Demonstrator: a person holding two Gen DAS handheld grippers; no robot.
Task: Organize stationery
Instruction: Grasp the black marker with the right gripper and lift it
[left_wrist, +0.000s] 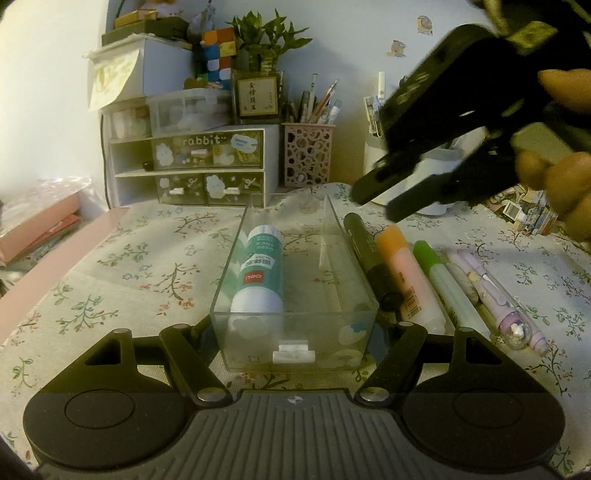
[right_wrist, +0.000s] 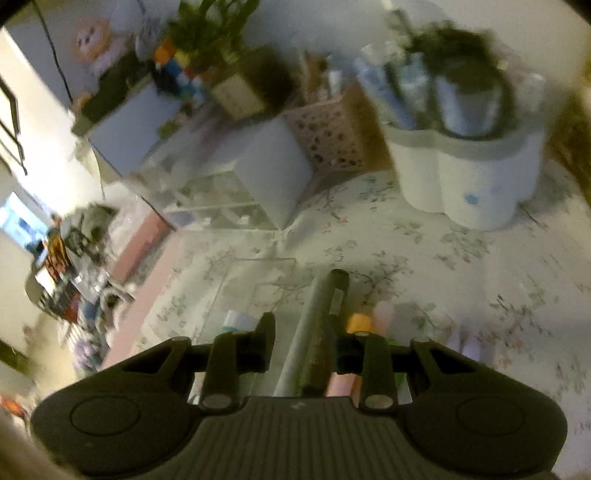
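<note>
Left wrist view: left gripper (left_wrist: 293, 332) spread wide, fingers flanking the near end of the clear drawer (left_wrist: 295, 295), not pinching it. A glue stick (left_wrist: 258, 273) lies inside, lengthwise, pointing away from the claw. The right gripper (left_wrist: 380, 205) hangs open and empty above the far tips of the dark marker (left_wrist: 364, 251), orange highlighter (left_wrist: 404, 273) and green pen (left_wrist: 443, 284), which lie parallel just right of the drawer wall.

Right wrist view: blurred. The marker (right_wrist: 328, 321) runs straight ahead between the parted fingers, untouched. Open cloth beyond; the drawer wall crowds the left side.
</note>
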